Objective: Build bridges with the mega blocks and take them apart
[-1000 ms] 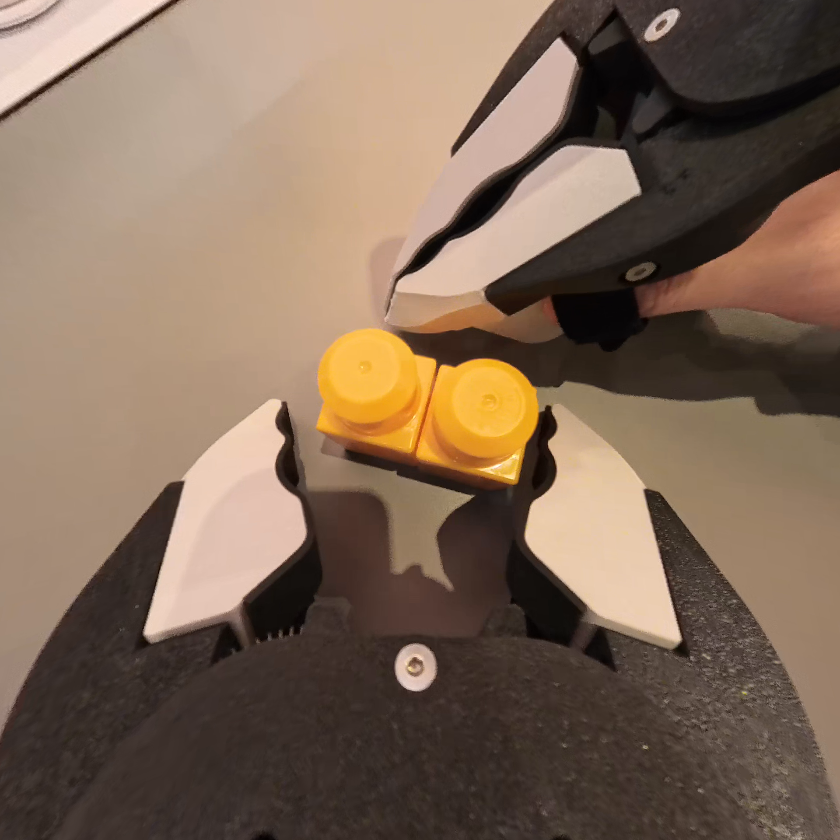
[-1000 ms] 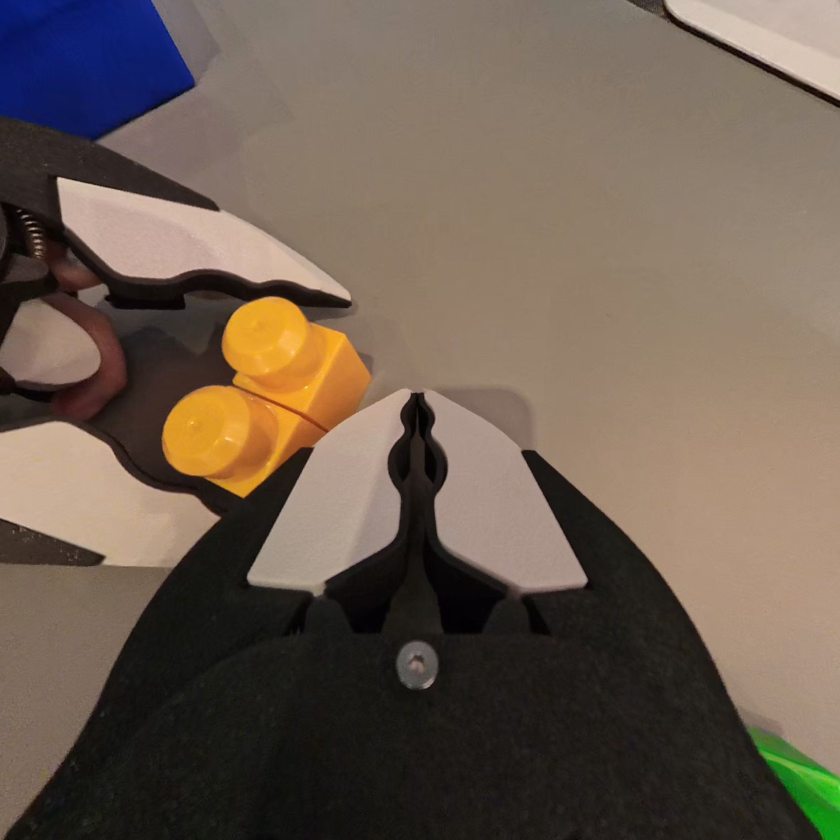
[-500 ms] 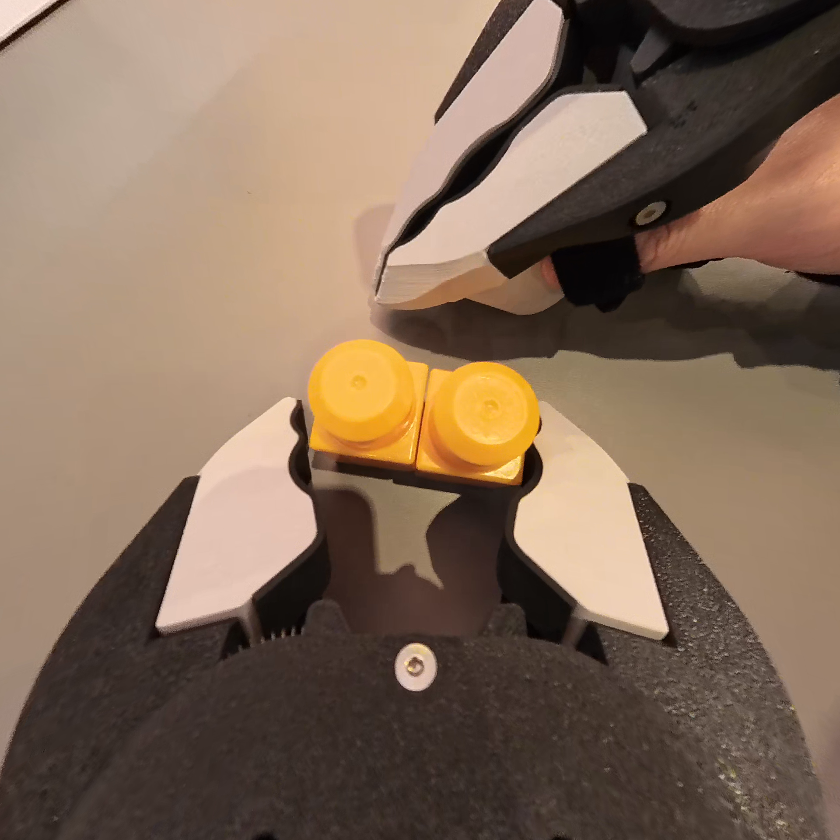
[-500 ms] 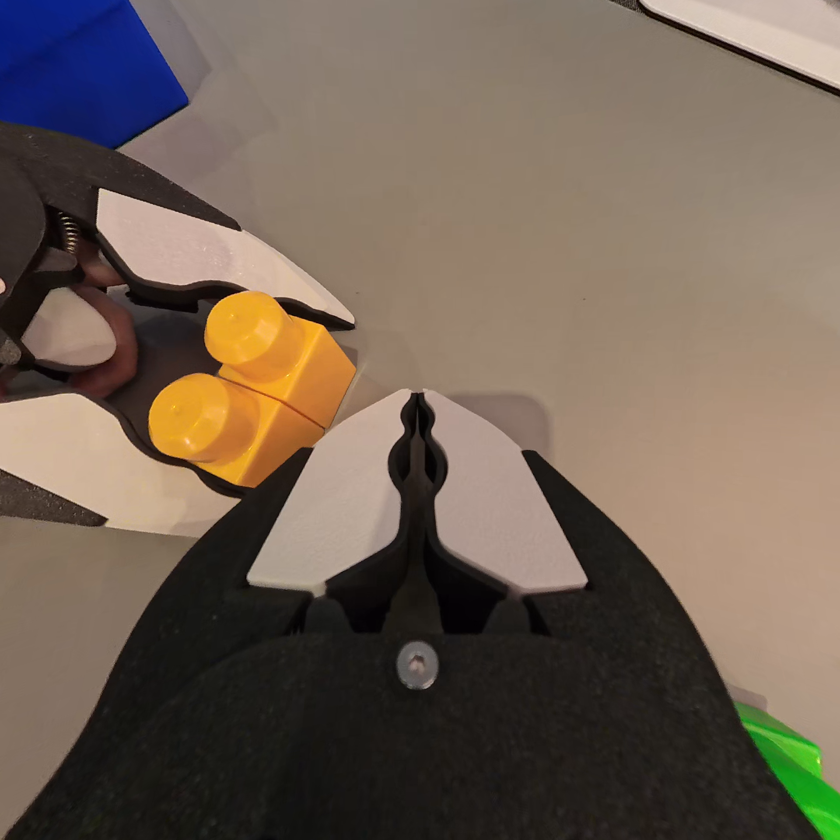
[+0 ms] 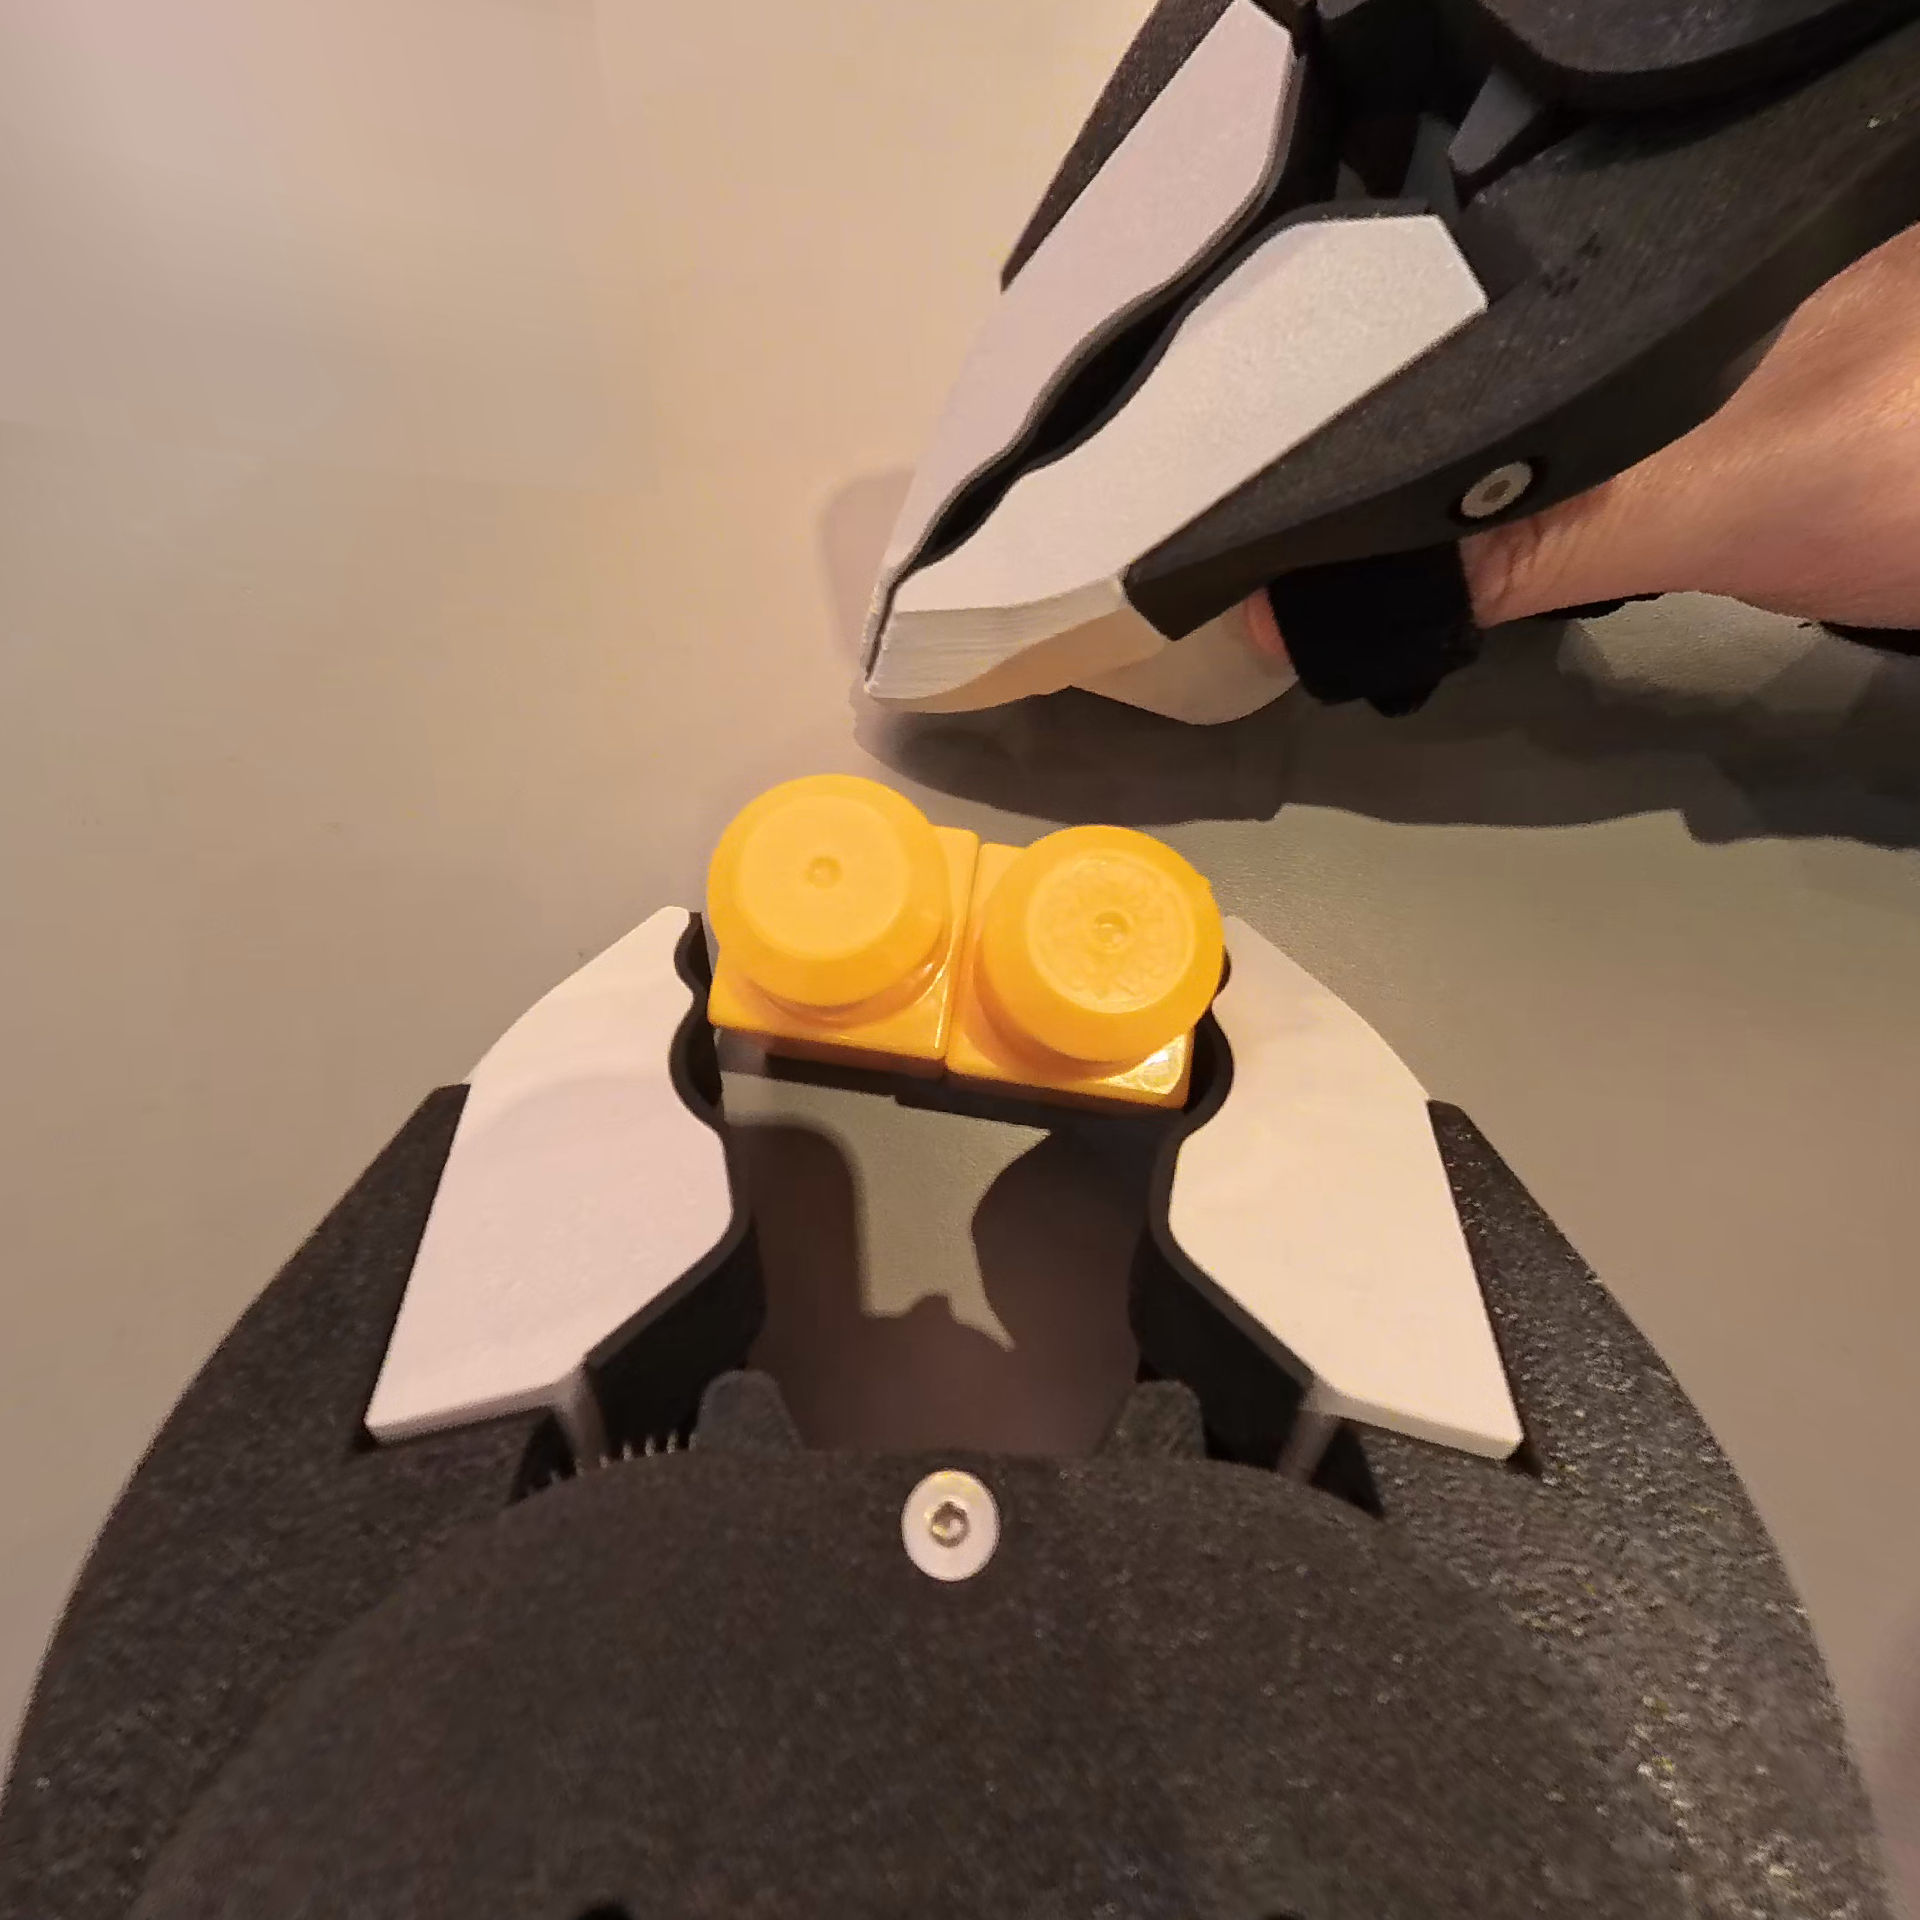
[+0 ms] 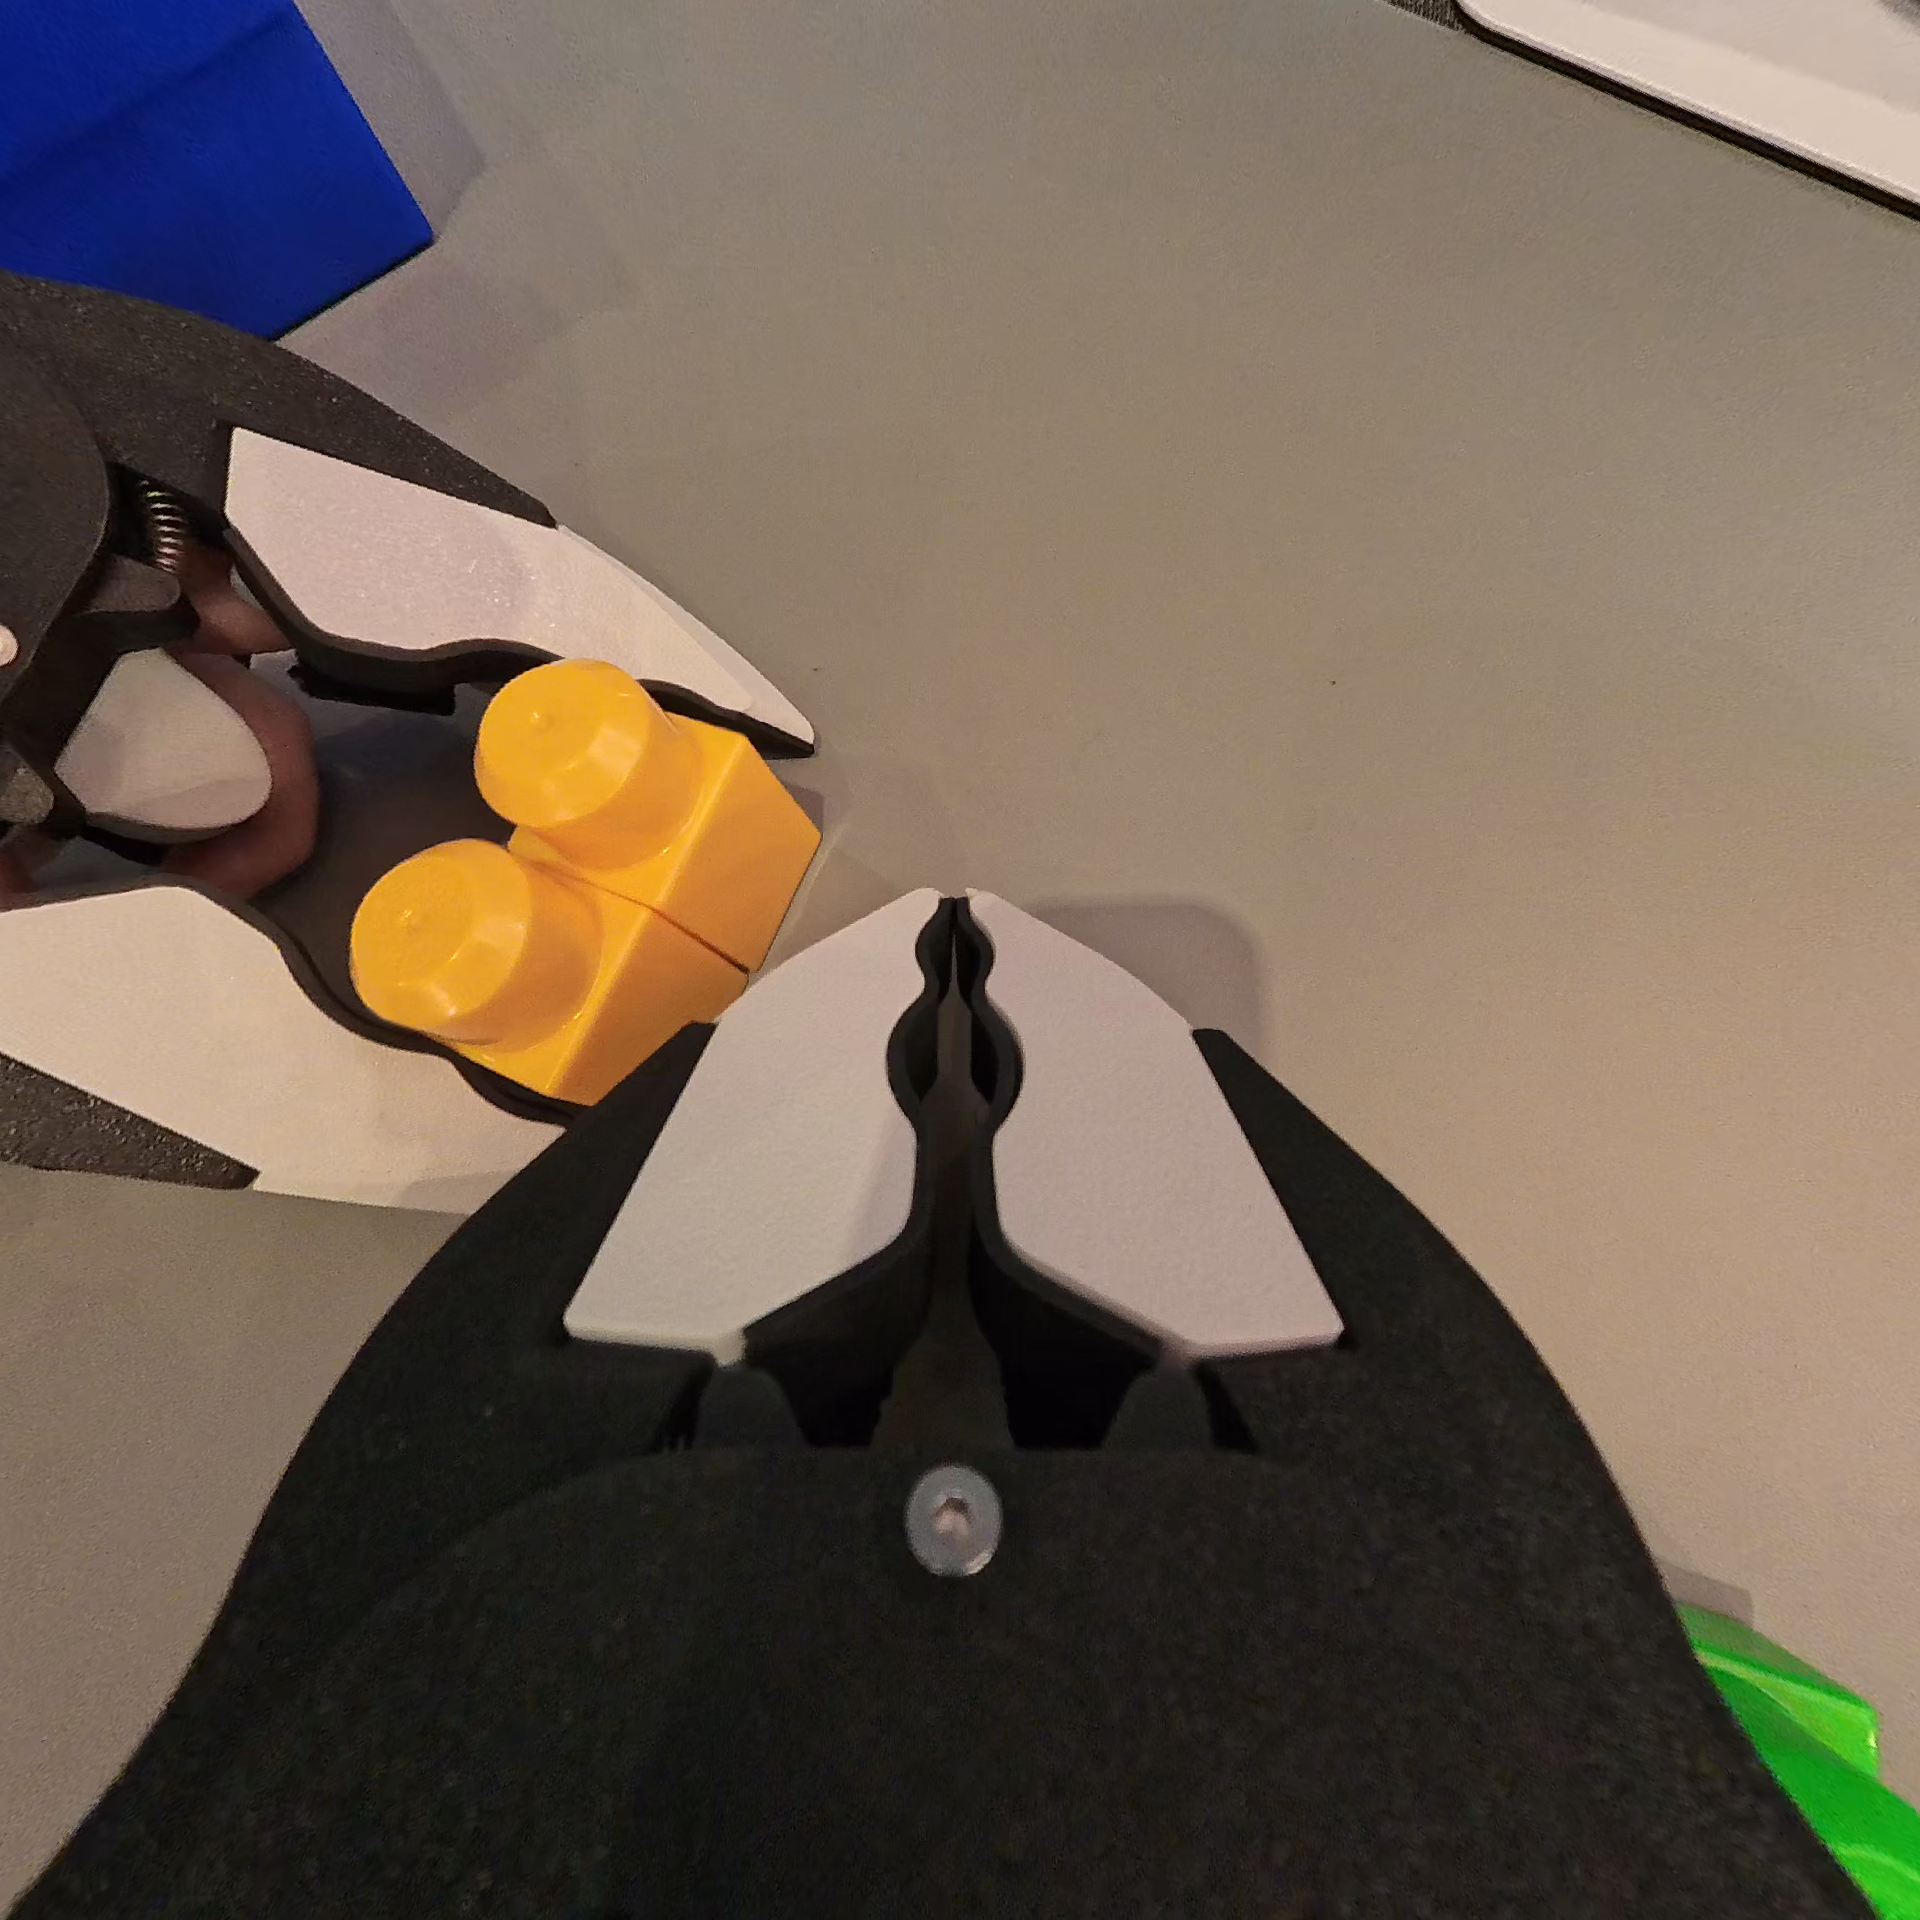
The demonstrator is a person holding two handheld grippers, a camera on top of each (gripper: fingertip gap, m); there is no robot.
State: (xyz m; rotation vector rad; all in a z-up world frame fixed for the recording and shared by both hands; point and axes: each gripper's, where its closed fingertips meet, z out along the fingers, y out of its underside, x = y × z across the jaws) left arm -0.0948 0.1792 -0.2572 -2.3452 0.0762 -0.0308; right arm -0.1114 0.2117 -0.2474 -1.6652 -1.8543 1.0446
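While the right gripper [image 6: 951, 914] rests empty, jaws together, just beside, the left gripper [image 5: 961, 997] clamps two yellow blocks [image 5: 951, 961] on the desk [image 5: 364, 520], their row spanning its jaws.

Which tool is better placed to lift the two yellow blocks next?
The left tool. Its fingers already press both outer sides of the two yellow blocks, which sit side by side on the table. The right tool is shut, empty, and beside the blocks.
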